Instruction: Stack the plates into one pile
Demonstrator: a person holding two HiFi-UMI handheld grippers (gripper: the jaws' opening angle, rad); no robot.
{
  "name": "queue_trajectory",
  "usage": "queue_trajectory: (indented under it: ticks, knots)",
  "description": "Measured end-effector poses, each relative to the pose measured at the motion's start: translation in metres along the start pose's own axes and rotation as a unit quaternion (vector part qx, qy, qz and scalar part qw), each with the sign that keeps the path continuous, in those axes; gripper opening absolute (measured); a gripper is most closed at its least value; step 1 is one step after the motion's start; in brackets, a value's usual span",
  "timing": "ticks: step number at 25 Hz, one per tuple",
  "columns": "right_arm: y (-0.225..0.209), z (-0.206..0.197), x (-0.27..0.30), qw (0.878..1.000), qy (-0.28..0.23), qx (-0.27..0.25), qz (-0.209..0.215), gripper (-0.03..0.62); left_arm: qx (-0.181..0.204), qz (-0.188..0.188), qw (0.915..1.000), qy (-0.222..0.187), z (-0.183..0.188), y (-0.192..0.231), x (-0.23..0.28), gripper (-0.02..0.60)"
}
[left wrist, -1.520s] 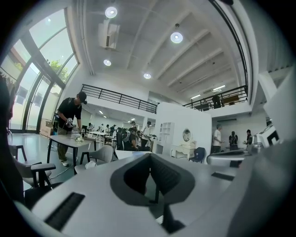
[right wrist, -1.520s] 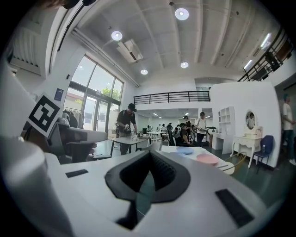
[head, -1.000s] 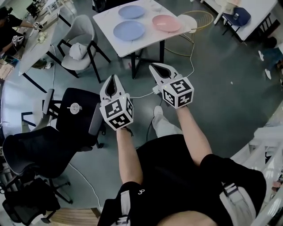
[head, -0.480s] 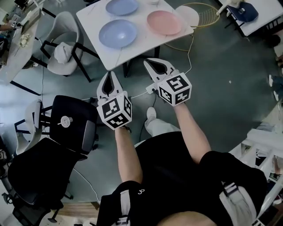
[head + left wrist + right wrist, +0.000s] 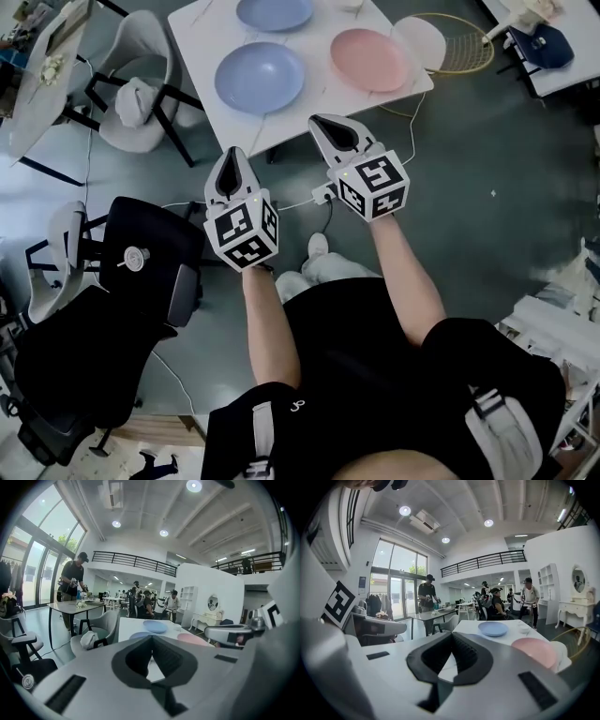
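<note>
Left gripper (image 5: pixel 232 153): jaws clenched tip to tip with nothing between them. In the head view the tip sits just off the table's near left corner. Its own view (image 5: pixel 151 637) looks across the tabletop.

Right gripper (image 5: pixel 321 122): jaws pressed together and empty. In the head view the tip sits at the middle of the table's near edge. Its own view (image 5: pixel 451 635) shows the same closed jaws.

Table (image 5: pixel 314 94): white and square, with three plates lying on it, each flat and apart from the others.

Near blue plate (image 5: pixel 260 78): on the near left part of the table, closest to the left gripper.

Far blue plate (image 5: pixel 274 12): at the far edge, beyond the near blue plate, and partly cut off by the head view's top.

Pink plate (image 5: pixel 369 59): on the right side, near the right edge and level with the near blue plate.

Small pale thing (image 5: pixel 524 630): on the far right part of the table, perhaps a cup. It is too small to tell.

Grey chair (image 5: pixel 159 56): left of the table, with a white bundle (image 5: pixel 134 101) on its seat.

Black office chair (image 5: pixel 141 258): on the floor to the left of the person's left forearm.

Wire hoop (image 5: pixel 464 42): on the floor beyond the table's right corner.
</note>
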State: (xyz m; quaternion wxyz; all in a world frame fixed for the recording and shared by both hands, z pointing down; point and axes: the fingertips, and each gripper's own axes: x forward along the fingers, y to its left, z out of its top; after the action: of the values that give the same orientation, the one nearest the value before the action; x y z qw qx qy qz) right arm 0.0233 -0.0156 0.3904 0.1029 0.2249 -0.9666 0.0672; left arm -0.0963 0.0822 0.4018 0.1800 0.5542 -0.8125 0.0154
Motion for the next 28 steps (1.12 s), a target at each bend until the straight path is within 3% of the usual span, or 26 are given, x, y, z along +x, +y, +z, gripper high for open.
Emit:
queue_trajectory:
  ticks: [7,12,18,28]
  knots:
    - [-0.027,-0.009,0.029,0.999,0.021,0.016,-0.019,0.008,-0.012,0.012,0.9997,0.018,0.0,0.025,0.031,0.015]
    - [-0.065,-0.024,0.067,0.997,0.043,0.033,-0.048,0.008,-0.012,-0.002,0.9983,0.057,-0.011,0.04,0.102,0.015]
    - [-0.117,-0.051,0.115,0.989,0.074,0.086,-0.095,0.008,0.019,-0.018,0.9961,0.084,0.008,0.048,0.177,0.015]
    - [-0.158,-0.095,0.174,0.975,0.114,0.133,-0.14,0.04,0.018,0.007,0.9845,0.174,-0.04,0.104,0.245,0.015]
